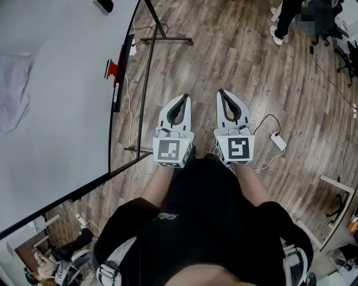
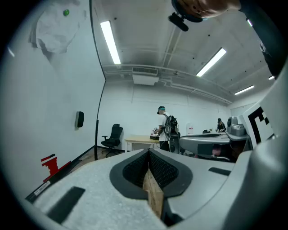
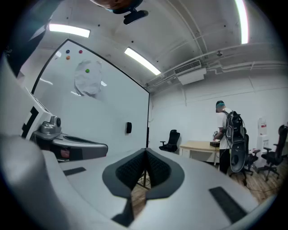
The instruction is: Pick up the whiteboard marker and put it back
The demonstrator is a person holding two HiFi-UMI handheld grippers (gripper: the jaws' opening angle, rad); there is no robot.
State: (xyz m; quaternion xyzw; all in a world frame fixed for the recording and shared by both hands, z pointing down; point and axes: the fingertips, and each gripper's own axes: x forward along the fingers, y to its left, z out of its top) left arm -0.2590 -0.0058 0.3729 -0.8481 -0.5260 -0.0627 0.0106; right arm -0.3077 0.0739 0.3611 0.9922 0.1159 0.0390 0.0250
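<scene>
The whiteboard fills the left of the head view, with a black frame and a ledge along its lower edge. A red object sits on that ledge, and it also shows in the left gripper view; I cannot make out a marker for certain. My left gripper and right gripper are held side by side over the wooden floor, to the right of the board. Both point level. In each gripper's own view the left gripper and the right gripper have their dark pads pressed together with nothing between them.
A white cloth and a black eraser-like block hang on the board. The board's stand legs cross the floor. A white power strip with a cable lies at the right. A person with a backpack stands at a table.
</scene>
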